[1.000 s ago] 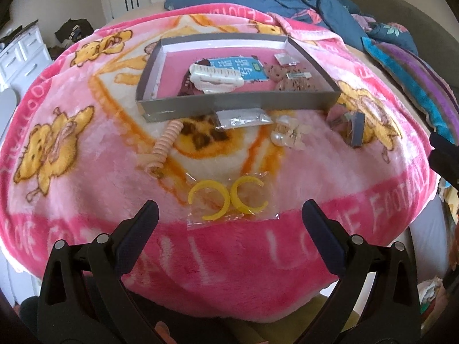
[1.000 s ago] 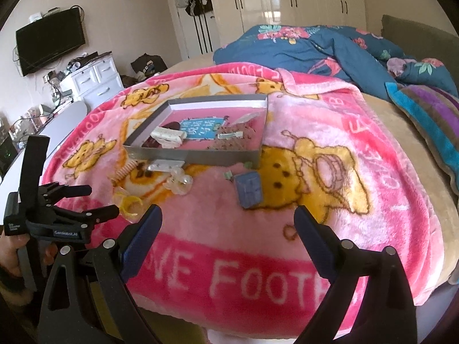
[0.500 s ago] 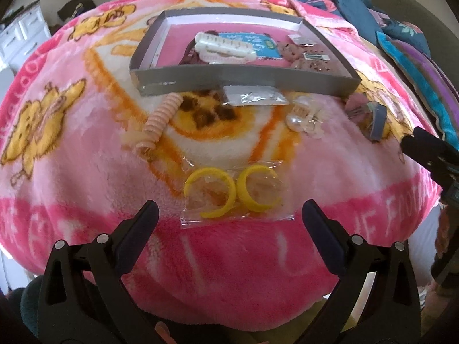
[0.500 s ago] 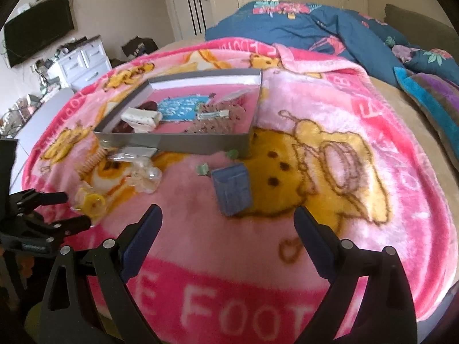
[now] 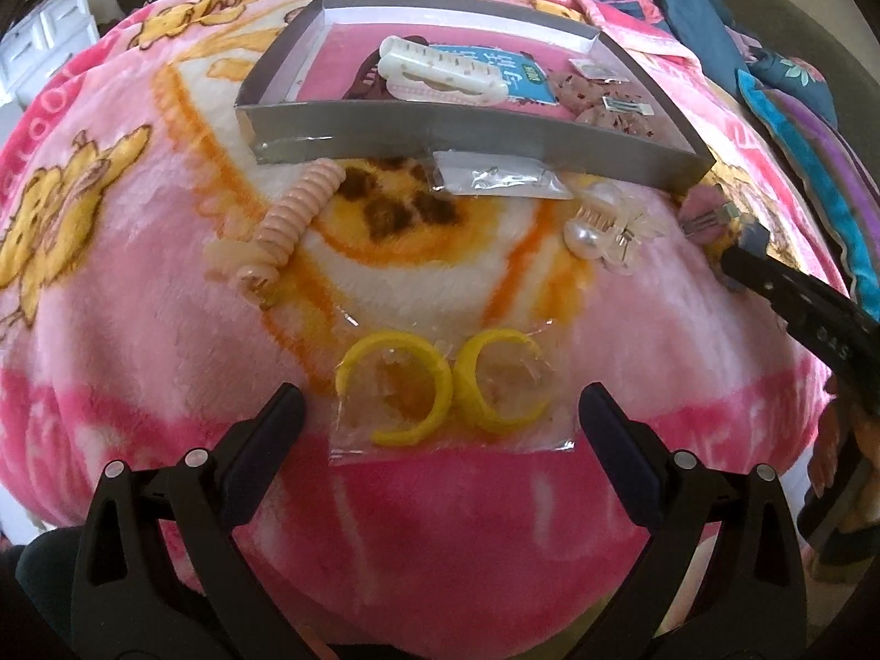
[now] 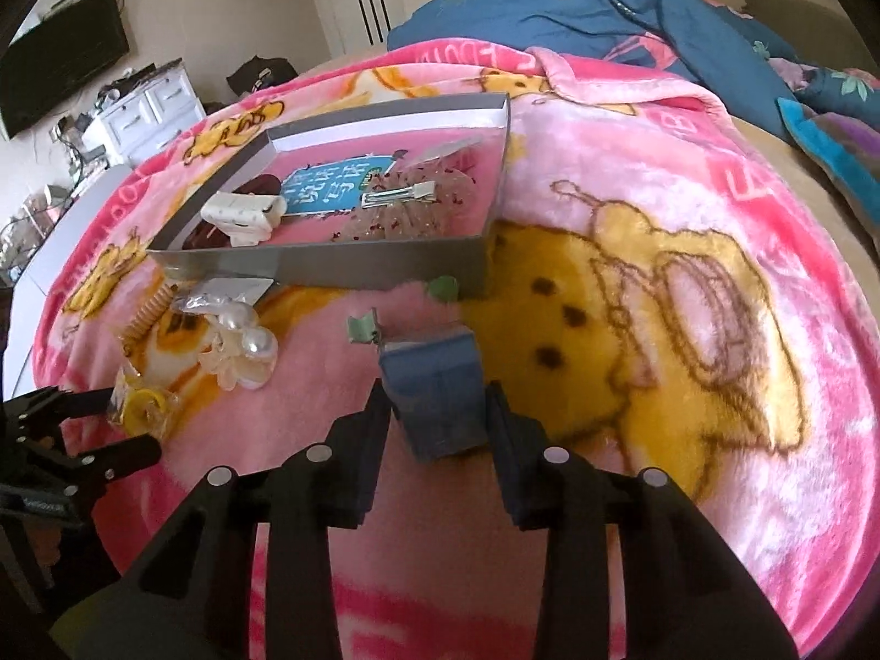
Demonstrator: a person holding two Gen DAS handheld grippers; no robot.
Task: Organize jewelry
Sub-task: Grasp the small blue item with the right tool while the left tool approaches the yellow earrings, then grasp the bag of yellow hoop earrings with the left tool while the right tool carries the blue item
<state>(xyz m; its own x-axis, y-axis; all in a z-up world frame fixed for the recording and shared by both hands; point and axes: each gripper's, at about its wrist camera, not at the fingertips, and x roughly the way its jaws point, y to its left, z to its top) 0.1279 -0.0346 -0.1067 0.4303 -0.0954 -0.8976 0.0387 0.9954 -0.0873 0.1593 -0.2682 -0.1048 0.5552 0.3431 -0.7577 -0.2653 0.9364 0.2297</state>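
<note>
Pink blanket (image 5: pixel 137 297), grey tray (image 5: pixel 440 137), 2 yellow rings (image 5: pixel 445 385)

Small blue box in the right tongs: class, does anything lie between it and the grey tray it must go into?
Two small green clips lie on the pink blanket between the blue box and the tray's near wall.

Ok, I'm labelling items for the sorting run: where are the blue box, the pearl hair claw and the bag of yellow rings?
blue box (image 6: pixel 434 385): right wrist view, its top face.
pearl hair claw (image 5: pixel 586 236): left wrist view, its big pearl.
bag of yellow rings (image 5: pixel 440 390): left wrist view, plastic between the rings.
</note>
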